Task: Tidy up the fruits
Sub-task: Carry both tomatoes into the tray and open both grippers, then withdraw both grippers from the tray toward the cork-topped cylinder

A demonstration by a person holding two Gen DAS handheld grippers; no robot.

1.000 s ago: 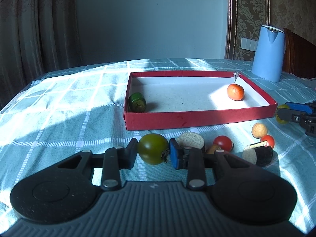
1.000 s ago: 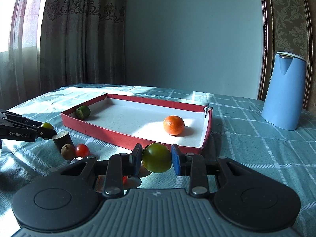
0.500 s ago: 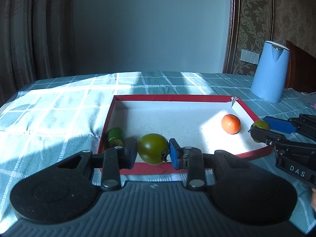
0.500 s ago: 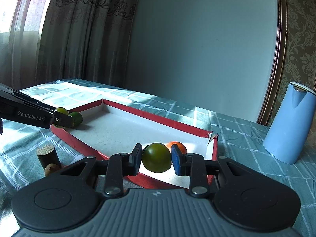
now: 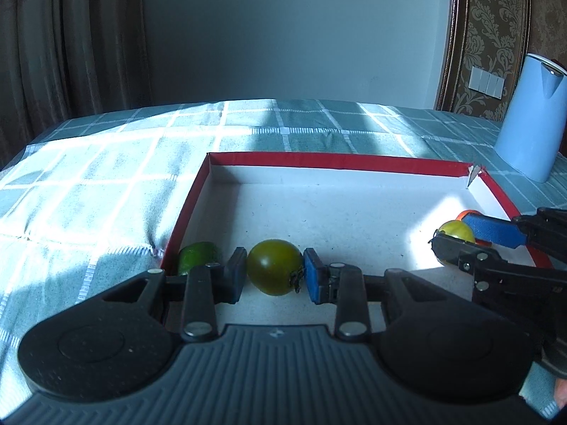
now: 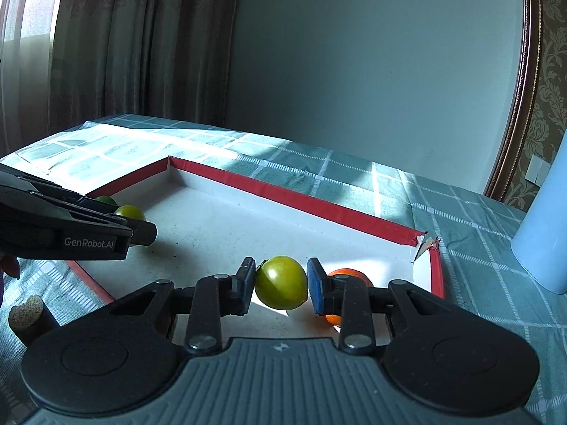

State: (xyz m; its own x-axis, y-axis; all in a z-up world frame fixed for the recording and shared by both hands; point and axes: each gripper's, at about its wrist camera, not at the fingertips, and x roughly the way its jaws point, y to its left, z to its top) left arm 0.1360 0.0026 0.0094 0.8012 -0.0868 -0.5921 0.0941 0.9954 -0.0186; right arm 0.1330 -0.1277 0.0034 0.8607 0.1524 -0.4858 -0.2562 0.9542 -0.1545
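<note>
Green tomato [image 5: 273, 272] pinched in left gripper [image 5: 274, 276] over red tray [image 5: 340, 161], lime [image 5: 197, 257] just left. Right gripper [image 6: 281, 285] clamps lighter tomato [image 6: 281, 282] (sunlit) beside orange [image 6: 345, 274], probably above tray floor. Blue kettle [image 5: 529, 117] beyond.

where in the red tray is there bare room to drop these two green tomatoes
The middle and far half of the red tray are bare white floor, up to the back wall. It is crowded near the lime beside the left tool, and at the orange beside the right tool.
</note>
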